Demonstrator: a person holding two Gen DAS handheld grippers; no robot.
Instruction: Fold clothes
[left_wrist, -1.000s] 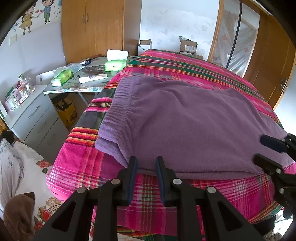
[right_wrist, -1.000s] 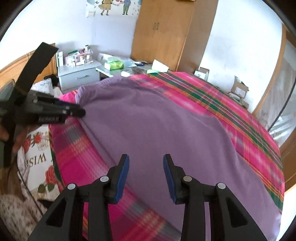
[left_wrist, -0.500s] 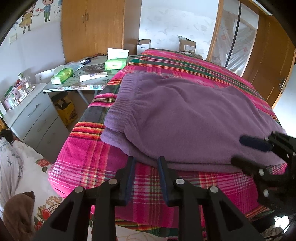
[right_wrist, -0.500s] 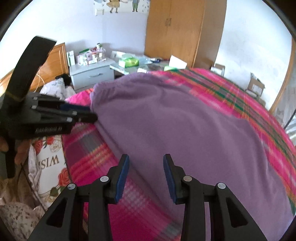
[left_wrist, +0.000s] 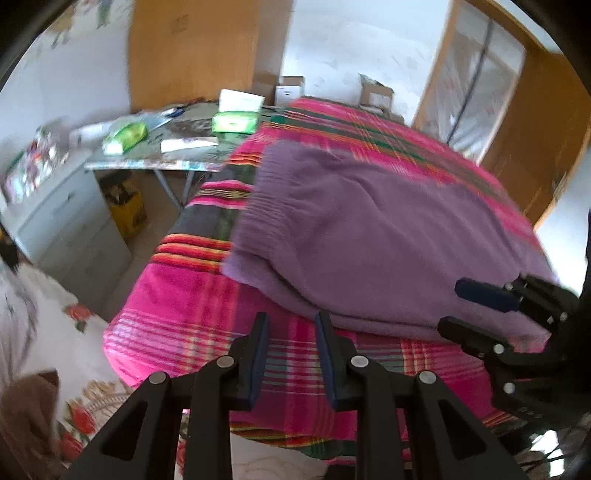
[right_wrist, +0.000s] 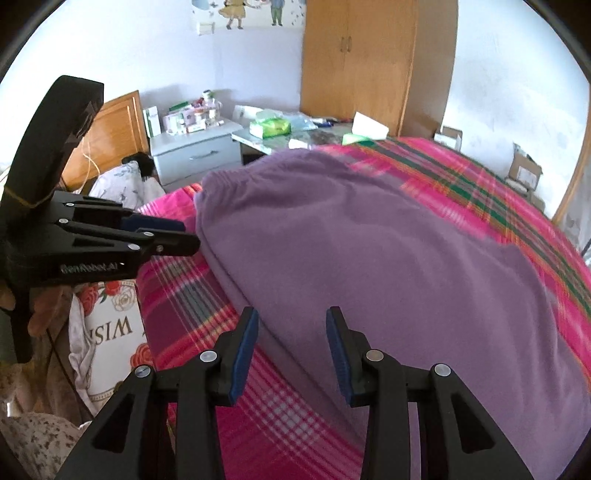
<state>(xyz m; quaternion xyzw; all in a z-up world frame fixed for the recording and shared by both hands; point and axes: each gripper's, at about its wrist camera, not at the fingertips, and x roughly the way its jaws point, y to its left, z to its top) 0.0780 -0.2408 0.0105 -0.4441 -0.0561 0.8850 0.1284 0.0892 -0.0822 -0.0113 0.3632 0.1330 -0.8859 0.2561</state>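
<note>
Gripping the purple garment (left_wrist: 369, 236) needs both empty, part-open grippers, left gripper (left_wrist: 290, 325) and right gripper (right_wrist: 291, 325), on its lower-frame edge.

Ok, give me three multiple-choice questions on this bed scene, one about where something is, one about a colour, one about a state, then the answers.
1. Where does the purple garment lie?
A. on the plaid bedspread
B. on the grey nightstand
C. on the floor

2. What colour are the pads of the right gripper?
A. red
B. blue
C. white

3. What state is the left gripper in?
A. shut on the garment
B. shut on a tissue pack
C. open, holding nothing

Answers: 1 A, the plaid shows all around it. 2 B, both inner faces are blue. 3 C, only bedspread shows through the gap.
</note>
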